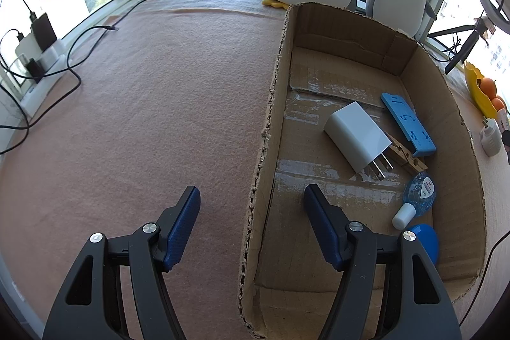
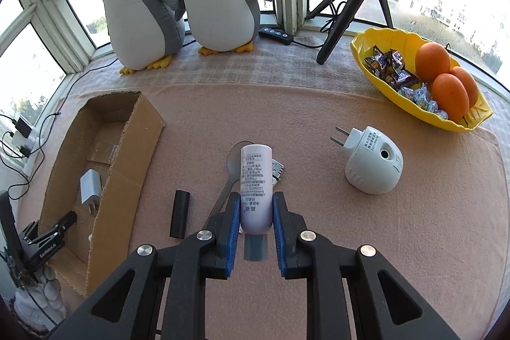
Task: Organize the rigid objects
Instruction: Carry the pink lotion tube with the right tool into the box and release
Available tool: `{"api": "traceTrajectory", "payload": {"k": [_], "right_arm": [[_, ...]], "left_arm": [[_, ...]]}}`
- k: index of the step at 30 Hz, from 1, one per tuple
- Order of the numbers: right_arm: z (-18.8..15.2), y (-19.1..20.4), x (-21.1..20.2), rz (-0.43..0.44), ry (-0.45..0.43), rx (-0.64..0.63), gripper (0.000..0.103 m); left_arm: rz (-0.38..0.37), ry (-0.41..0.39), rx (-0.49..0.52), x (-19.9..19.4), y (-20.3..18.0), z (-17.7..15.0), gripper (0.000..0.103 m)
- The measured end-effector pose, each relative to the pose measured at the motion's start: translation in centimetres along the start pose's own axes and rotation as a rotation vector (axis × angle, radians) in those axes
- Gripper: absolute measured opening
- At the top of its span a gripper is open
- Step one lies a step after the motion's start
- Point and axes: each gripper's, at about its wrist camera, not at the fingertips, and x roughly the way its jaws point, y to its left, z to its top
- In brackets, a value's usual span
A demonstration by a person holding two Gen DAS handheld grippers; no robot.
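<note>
Right wrist view: the right gripper (image 2: 256, 206) clamps the white cosmetic bottle (image 2: 255, 180); carry it level over the cardboard box (image 2: 127, 168) wall, clear of the left gripper (image 1: 251, 212), whose jaws straddle that wall, gripping nothing.

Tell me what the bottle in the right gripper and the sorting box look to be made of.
Bottle: looks like plastic, a smooth pale lilac body with printed text and a grey cap; glass can't be ruled out. The right gripper is shut on it. Box: corrugated cardboard, matte brown, with ragged torn edges showing the fluting and glossy clear tape across its floor.
</note>
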Motion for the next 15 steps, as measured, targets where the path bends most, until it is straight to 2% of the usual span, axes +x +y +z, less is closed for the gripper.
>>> {"api": "traceTrajectory", "payload": {"k": [9,15], "right_arm": [[0.1,8.0,-1.0,0.127,0.004,-0.123,0.018],[-0.1,12.0,0.5,0.172,0.034,-0.174,0.018]], "left_arm": [[0.0,0.0,-0.001,0.0,0.0,0.0,0.069],[0.0,0.0,-0.001,0.0,0.0,0.0,0.069]]}}
